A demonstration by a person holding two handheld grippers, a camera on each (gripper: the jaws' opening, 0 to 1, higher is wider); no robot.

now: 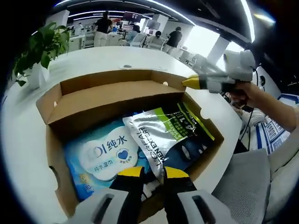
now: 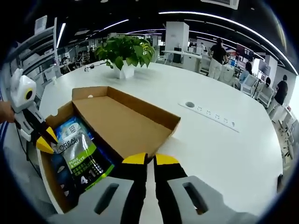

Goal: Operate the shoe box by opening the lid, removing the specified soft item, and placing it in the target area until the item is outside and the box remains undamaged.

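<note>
An open cardboard shoe box (image 1: 55, 140) lies on the white table, its lid (image 1: 117, 98) folded back on the far side. Inside lie a blue wet-wipes pack (image 1: 105, 154) and a silver and dark L'Oreal pouch (image 1: 173, 135), which partly overlaps the pack. My left gripper (image 1: 153, 172) hovers over the box's near edge above the pouch, jaws slightly open and empty. My right gripper (image 1: 191, 82) hangs shut at the box's far right corner. In the right gripper view, my right gripper (image 2: 151, 159) is over the lid (image 2: 126, 123). The pouch (image 2: 81, 156), wipes pack (image 2: 67, 127) and left gripper (image 2: 46, 141) sit at left.
A potted plant (image 2: 126, 51) stands on the white table (image 2: 215, 144) beyond the box, with a socket strip (image 2: 212, 116) to the right. A person's hand (image 1: 252, 93) holds the right gripper. A grey chair (image 1: 243, 186) is beside the table; people stand among desks in the background.
</note>
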